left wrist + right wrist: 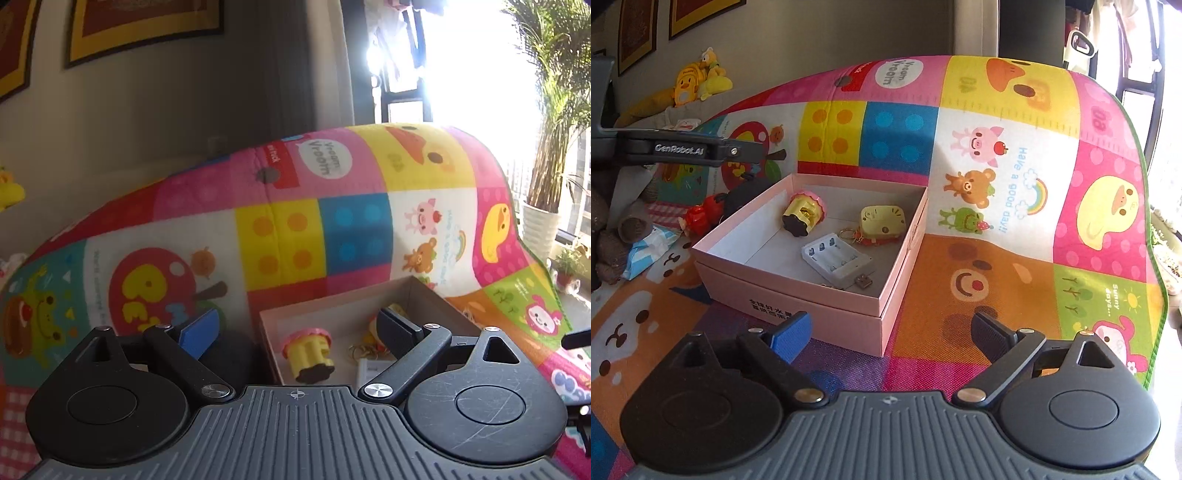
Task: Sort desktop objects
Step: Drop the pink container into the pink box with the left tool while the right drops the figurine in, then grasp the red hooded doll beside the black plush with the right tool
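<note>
A pink cardboard box (798, 295) stands open on the colourful play mat (997, 258). Inside it lie a yellow-and-pink cupcake toy (803, 214), a yellow keychain toy (882, 221) and a white battery charger (834, 258). My right gripper (892, 334) is open over the mat, just in front of the box's near corner, with nothing between its fingers. My left gripper (299, 334) is open above the box (332, 302); the cupcake toy (308, 352) lies on its side below, untouched. From the right wrist view, the left gripper (738, 151) hangs over the box's far left side.
Left of the box lie a red toy (701, 218), a dark round object (750, 192), a blue-and-white packet (650, 251) and brown knitted items (613, 236). Yellow plush toys (698, 79) sit behind. The mat's edge (1160, 258) runs on the right; a potted plant (539, 225) stands beyond.
</note>
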`<action>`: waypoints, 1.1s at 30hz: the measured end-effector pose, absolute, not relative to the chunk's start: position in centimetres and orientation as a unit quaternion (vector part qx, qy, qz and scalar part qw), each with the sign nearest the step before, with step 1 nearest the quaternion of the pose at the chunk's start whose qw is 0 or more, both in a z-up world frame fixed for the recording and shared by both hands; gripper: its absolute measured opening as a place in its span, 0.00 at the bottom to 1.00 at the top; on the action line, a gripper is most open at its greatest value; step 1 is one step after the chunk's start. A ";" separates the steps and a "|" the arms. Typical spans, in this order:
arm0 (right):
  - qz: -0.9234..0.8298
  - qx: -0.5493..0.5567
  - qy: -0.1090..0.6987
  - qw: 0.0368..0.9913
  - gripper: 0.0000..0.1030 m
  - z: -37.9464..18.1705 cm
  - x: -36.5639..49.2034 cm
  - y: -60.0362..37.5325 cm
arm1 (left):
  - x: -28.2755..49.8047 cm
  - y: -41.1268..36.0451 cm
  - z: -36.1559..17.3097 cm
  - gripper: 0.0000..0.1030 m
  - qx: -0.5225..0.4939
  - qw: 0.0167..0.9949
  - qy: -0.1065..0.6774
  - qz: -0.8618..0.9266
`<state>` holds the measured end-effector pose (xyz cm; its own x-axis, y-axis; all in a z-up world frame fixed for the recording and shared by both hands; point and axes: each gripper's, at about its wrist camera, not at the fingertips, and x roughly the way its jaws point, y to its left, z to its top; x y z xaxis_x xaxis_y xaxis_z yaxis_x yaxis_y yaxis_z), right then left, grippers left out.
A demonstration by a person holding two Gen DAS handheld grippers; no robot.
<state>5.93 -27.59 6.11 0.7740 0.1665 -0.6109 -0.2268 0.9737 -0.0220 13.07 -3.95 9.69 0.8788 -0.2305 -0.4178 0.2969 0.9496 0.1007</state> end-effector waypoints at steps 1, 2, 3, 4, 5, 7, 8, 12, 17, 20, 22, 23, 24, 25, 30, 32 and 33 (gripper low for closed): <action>0.108 -0.051 0.320 0.940 0.91 6.1 5.9 -27.2 | 11.8 -3.3 9.2 0.93 0.088 0.966 0.206 -0.133; 0.113 -0.053 0.321 0.939 0.91 6.2 6.0 -26.8 | 10.3 -2.4 8.5 0.94 0.093 0.965 0.207 -0.129; 0.120 -0.058 0.322 0.937 0.91 6.3 6.0 -26.1 | 8.9 -1.5 7.9 0.94 0.093 0.965 0.213 -0.124; 0.126 -0.063 0.322 0.936 0.91 6.5 6.0 -25.5 | 7.9 -0.9 7.4 0.94 0.089 0.964 0.219 -0.120; 0.133 -0.068 0.321 0.935 0.91 6.7 6.1 -24.8 | 6.8 0.1 6.8 0.94 0.081 0.964 0.227 -0.115; 0.149 -0.078 0.321 0.932 0.92 7.2 6.2 -23.1 | 5.1 1.8 5.7 0.95 0.061 0.964 0.240 -0.100; 0.158 -0.085 0.320 0.930 0.92 7.5 6.3 -22.2 | 4.4 2.6 5.2 0.95 0.052 0.964 0.244 -0.090; 0.192 -0.118 0.310 0.924 0.92 9.2 7.1 -17.7 | 2.8 5.5 3.5 0.97 0.011 0.966 0.253 -0.045; 0.226 -0.129 0.311 0.914 0.98 12.2 11.3 -11.6 | 2.7 8.1 2.4 0.97 -0.047 0.964 0.259 -0.027; 0.233 -0.111 0.337 0.905 0.98 12.7 16.3 -7.6 | 2.6 8.6 1.8 0.98 -0.073 0.961 0.265 -0.040; 0.216 -0.126 0.343 0.906 0.98 12.0 19.6 -4.7 | 2.6 8.4 1.8 0.98 -0.069 0.961 0.264 -0.050; 0.202 -0.135 0.346 0.906 0.98 11.4 21.3 -3.4 | 2.4 8.3 1.8 0.98 -0.069 0.962 0.258 -0.051; 0.187 -0.142 0.347 0.908 0.98 10.8 22.8 -2.3 | 2.3 8.3 1.8 0.98 -0.070 0.963 0.256 -0.053; 0.169 -0.144 0.349 0.911 0.90 10.1 24.2 -1.6 | 2.2 8.3 1.7 0.98 -0.072 0.963 0.255 -0.054; 0.105 -0.090 0.406 0.903 0.50 7.3 30.0 -1.3 | 2.4 9.0 1.7 0.98 -0.093 0.960 0.258 -0.057; 0.102 -0.087 0.429 0.893 0.50 6.3 30.8 -1.5 | 2.6 9.2 1.6 0.98 -0.102 0.958 0.262 -0.058; 0.107 -0.089 0.440 0.887 0.51 5.9 30.7 -1.7 | 2.6 9.3 1.6 0.98 -0.105 0.957 0.263 -0.060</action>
<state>30.68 -1.69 5.85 0.5908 0.1118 -0.7990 -0.2675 0.9615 -0.0633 2.57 9.34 1.60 0.8540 -0.1701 -0.4917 0.0600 0.9709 -0.2317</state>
